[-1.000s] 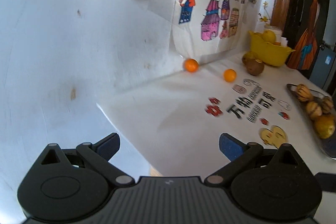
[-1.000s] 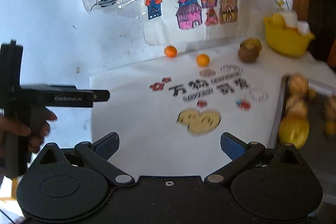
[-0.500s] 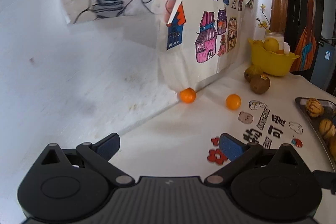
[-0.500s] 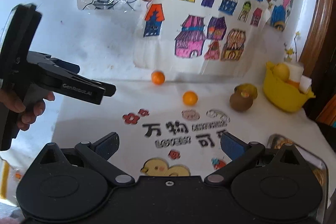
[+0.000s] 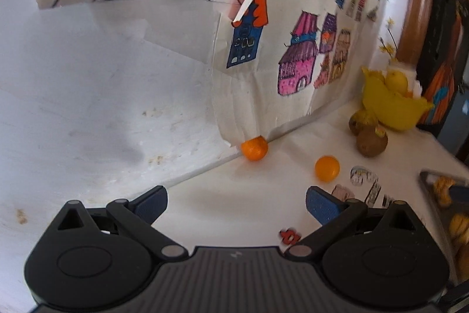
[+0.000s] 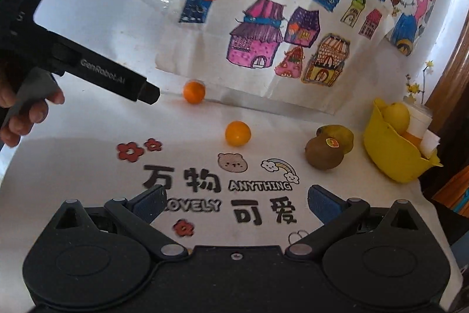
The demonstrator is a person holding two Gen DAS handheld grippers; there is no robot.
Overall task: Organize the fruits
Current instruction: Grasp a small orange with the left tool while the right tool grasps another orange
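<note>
**Both tongs spread over the table, fruit waiting at the back edge**

Nearest to me, at the front edge of the table, my right tongs hover with their blue pads spread wide and nothing between them. Just beyond them lies the printed lettering on the white cloth, with red flowers and a small bear face around it.

My left tongs are spread the same way, empty, over the left part of the table and facing the back wall. From the right camera I see them side-on at the left edge, the black body held in my hand.

Further in, one small orange sits apart on the cloth, past the lettering. A second small orange rests at the back edge, touching the foot of the wall, under the drawing of coloured houses. In the left view that same fruit sits in line between my left pads, well ahead of them, with the other orange off to its right.

Toward the back right corner, a brown kiwi with a sticker lies touching a second kiwi behind it. Just beside them stands a yellow bowl holding a yellow fruit. At the right edge, the left camera catches a dark tray with yellowish fruit, too blurred to name.
</note>
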